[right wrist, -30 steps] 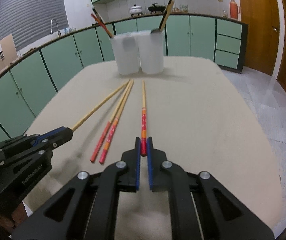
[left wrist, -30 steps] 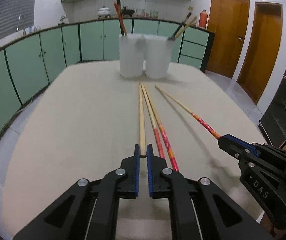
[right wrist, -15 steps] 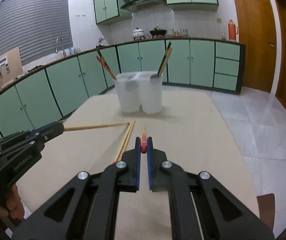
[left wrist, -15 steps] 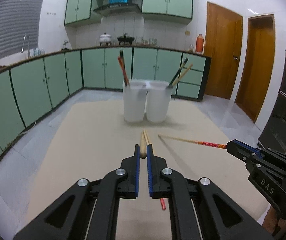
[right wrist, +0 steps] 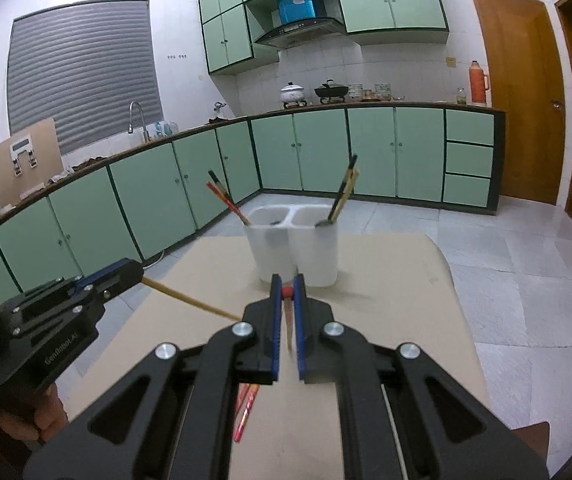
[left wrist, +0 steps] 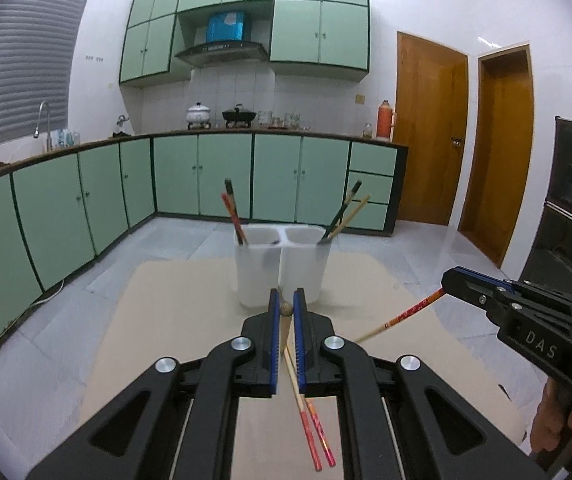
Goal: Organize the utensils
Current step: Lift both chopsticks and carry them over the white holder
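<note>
Two chopsticks up: left gripper (left wrist: pixel 284 309) pinches the plain one (right wrist: pixel 189 300), right gripper (right wrist: pixel 287 293) pinches the red-ended one (left wrist: pixel 402 316), white holder (left wrist: pixel 281 268) just ahead.

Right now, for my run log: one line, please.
left tool: shut on plain chopstick | right tool: shut on red-ended chopstick | holder: ahead

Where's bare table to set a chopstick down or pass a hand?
Free: the beige table left of the white twin-cup holder, and the stretch right of the holder out to the table edge. Crowded: the near centre, where two red-ended chopsticks lie under the left gripper, and the holder's mouths, with chopsticks leaning out.
</note>
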Demonstrator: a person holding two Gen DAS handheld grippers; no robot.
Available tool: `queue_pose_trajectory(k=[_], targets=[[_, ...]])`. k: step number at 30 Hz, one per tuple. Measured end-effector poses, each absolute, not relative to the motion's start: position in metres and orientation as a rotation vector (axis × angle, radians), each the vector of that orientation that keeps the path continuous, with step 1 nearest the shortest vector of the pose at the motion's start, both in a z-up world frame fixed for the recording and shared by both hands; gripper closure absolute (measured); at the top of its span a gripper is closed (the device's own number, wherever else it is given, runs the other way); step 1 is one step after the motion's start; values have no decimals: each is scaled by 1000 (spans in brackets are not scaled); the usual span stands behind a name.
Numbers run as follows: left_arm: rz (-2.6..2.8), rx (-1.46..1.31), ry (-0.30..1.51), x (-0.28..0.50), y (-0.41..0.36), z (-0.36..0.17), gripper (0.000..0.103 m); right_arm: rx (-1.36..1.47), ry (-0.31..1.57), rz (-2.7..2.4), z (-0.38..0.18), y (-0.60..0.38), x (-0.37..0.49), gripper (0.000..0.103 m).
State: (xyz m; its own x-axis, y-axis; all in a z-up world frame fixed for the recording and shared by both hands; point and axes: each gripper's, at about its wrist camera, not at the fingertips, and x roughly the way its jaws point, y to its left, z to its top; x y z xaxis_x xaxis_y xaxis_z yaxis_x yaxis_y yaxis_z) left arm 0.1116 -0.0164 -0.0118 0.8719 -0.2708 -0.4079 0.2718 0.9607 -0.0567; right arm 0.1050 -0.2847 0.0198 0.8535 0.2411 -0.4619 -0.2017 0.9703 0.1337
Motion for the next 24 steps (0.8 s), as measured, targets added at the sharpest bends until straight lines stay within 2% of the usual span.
queue_pose_trajectory(k=[16,24], targets=[[-343,-38,394,130,-12,26,97,85,477,300,70,-285,131,98],[-353,-28,310,139,-12,60,97,57,418,335,111,-282,149,98]])
